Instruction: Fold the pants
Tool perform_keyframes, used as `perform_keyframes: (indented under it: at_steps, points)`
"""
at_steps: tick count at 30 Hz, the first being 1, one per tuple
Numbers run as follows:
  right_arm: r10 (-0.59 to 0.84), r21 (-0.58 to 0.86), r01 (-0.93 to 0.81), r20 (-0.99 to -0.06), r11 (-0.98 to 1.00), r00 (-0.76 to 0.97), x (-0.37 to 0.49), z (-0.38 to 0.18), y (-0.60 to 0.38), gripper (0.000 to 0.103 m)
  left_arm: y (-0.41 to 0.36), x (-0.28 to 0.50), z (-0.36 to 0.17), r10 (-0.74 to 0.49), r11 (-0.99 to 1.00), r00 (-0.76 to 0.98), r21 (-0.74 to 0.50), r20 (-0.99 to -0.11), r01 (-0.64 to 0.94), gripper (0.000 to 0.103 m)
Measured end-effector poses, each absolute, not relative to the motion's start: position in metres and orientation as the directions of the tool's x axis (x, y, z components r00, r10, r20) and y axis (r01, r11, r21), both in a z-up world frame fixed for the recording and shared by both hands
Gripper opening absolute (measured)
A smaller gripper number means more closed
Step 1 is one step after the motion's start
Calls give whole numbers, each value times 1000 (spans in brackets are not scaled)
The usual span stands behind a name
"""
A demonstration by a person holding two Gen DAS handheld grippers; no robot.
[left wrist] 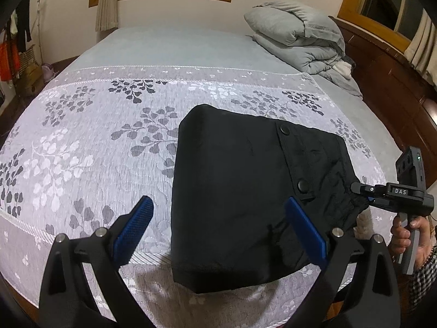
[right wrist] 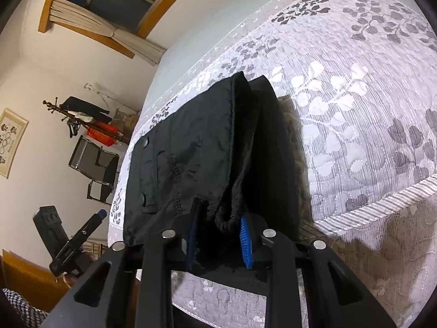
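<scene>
Black pants (left wrist: 240,191) lie folded into a thick rectangle on the floral bedspread (left wrist: 82,150), with two snap buttons showing on top. My left gripper (left wrist: 221,221) hovers open over the near left part of the pants. One blue pad is above the bedspread and the other above the fabric. My right gripper (right wrist: 218,235) is shut on the gathered waistband edge of the pants (right wrist: 191,150), and bunched cloth sits between its blue pads. In the left wrist view the right gripper (left wrist: 360,190) bites the right edge of the pants.
A folded grey duvet (left wrist: 300,38) lies at the far right of the bed beside a wooden headboard (left wrist: 396,87). A person's hand (left wrist: 412,235) holds the right tool. Beyond the bed stand a chair (right wrist: 92,164) and a clothes rack (right wrist: 82,120).
</scene>
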State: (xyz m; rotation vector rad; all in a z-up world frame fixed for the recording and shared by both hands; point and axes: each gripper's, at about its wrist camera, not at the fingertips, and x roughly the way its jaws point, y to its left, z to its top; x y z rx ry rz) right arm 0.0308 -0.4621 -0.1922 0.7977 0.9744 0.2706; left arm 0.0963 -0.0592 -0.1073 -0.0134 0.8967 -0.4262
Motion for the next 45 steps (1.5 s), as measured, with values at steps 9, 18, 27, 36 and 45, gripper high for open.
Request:
perform_keyframes:
  at_steps: [9, 18, 27, 36, 45]
  points:
    - [542, 713, 159, -640, 682, 544, 31, -198, -464, 39, -42, 106, -125, -337, 930, 514, -194, -789, 313, 98]
    - [517, 686, 154, -658, 711, 548, 26, -190, -469, 58, -12, 138, -156, -473, 874, 311, -394, -824, 286, 98]
    - [534, 699, 150, -651, 700, 539, 21, -197, -466, 57, -1, 154, -183, -630, 773, 143, -596, -764, 219, 98]
    - [531, 694, 150, -654, 704, 538, 23, -197, -465, 58, 9, 173, -223, -795, 606, -7, -794, -607, 54, 98]
    - [527, 682, 133, -660, 719, 535, 24, -193, -464, 63, -8, 182, -226, -796, 602, -28, -795, -605, 72, 98]
